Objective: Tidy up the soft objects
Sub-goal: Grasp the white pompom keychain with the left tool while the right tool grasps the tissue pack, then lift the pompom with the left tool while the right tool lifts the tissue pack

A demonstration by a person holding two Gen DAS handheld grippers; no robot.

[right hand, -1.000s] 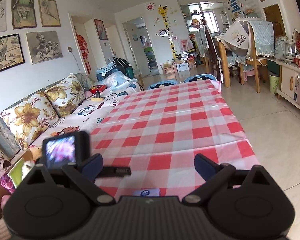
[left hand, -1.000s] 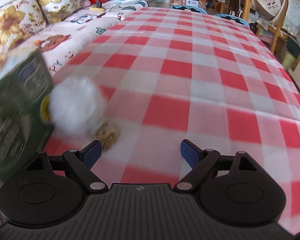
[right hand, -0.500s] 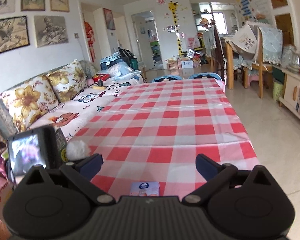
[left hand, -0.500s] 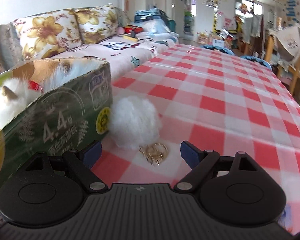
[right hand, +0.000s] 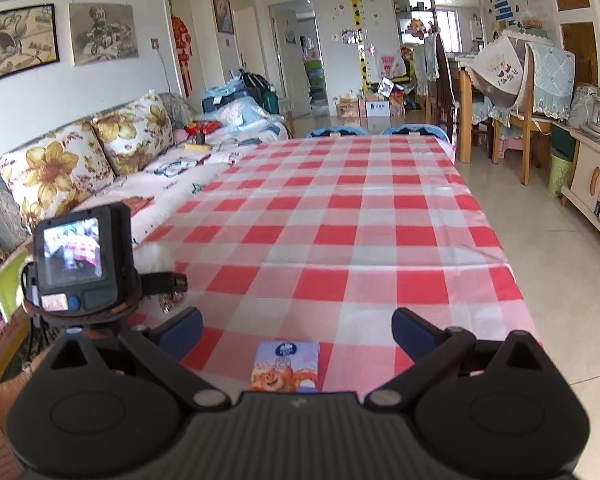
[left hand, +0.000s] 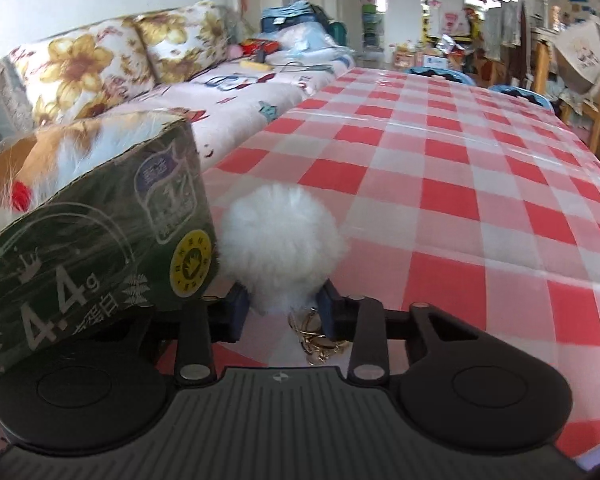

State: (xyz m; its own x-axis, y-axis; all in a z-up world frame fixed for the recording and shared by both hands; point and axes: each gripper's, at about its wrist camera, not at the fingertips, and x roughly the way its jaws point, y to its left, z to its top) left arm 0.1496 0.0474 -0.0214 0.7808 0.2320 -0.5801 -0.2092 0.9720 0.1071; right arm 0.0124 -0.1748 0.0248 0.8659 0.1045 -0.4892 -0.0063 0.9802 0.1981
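Leftward in the left wrist view stands a dark green cardboard box (left hand: 96,240), its open top showing an orange-and-white plush toy (left hand: 80,148) inside. Just right of the box, at centre frame, the left gripper (left hand: 284,308) has its blue pads pressed into the lower sides of a white fluffy pom-pom (left hand: 282,240), whose gold keyring (left hand: 316,340) lies below on the red-and-white checked tablecloth (left hand: 440,200). In the right wrist view the right gripper (right hand: 296,330) stands wide, holding nothing, above a small tissue packet (right hand: 286,366) at lower centre. A floral-cushioned sofa (right hand: 80,160) lines the left wall.
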